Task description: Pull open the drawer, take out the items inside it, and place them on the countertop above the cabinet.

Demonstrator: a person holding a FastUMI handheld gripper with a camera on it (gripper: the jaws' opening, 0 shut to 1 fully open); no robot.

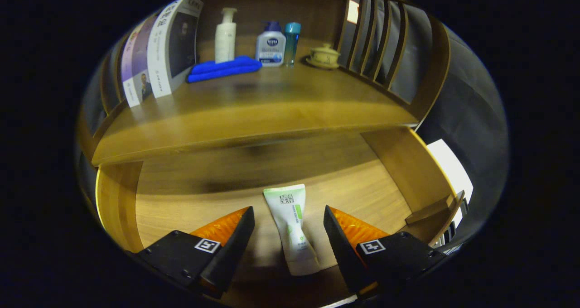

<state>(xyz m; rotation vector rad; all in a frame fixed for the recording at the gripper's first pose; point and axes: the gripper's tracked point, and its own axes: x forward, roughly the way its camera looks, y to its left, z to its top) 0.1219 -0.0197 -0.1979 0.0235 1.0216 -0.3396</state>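
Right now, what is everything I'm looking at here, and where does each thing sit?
Tube: one, white and green, lying in the open drawer, between the fingers.
Countertop: one, brown wood, above the drawer.
Books: a few, standing at the countertop's left.
Cloth: one, blue, folded, beside the books.
Bottles: three, white, white-and-blue, teal, behind the cloth.
Lidded cup: one, cream, right of the bottles.
Gripper: one, open, fingers either side of the tube, not touching.

Upper frame: upright books (156,50), folded blue cloth (224,69), three bottles (271,45), lidded cup (324,55) on saucer.
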